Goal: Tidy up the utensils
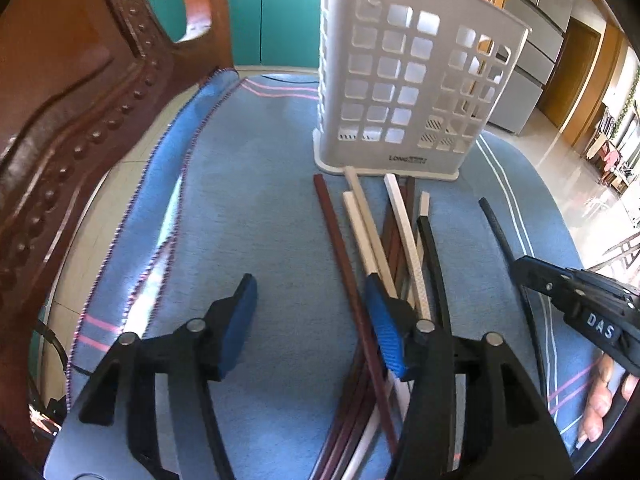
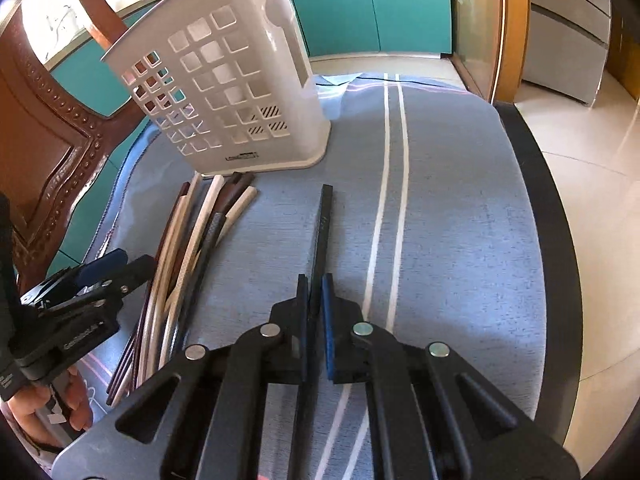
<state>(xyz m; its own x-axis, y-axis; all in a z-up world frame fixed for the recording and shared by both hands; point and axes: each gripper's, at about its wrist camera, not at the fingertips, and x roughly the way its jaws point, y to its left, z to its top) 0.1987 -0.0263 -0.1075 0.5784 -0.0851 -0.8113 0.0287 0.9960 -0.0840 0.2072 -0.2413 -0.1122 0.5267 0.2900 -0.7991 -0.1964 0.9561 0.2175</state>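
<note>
A white perforated utensil holder (image 1: 404,80) stands upright on the blue cloth (image 1: 256,208); it also shows in the right wrist view (image 2: 232,92). A pile of white, brown and black chopsticks (image 1: 380,248) lies in front of it, also seen from the right wrist (image 2: 188,240). My left gripper (image 1: 316,320) is open, its right pad over the pile. My right gripper (image 2: 315,320) is shut on a single black chopstick (image 2: 322,224), which lies apart to the right of the pile and shows in the left wrist view (image 1: 500,232).
A brown studded chair back (image 1: 80,112) stands close at the left edge of the table. The table's dark rim (image 2: 552,240) runs along the right, with tiled floor beyond. Teal cabinets (image 1: 272,12) are behind.
</note>
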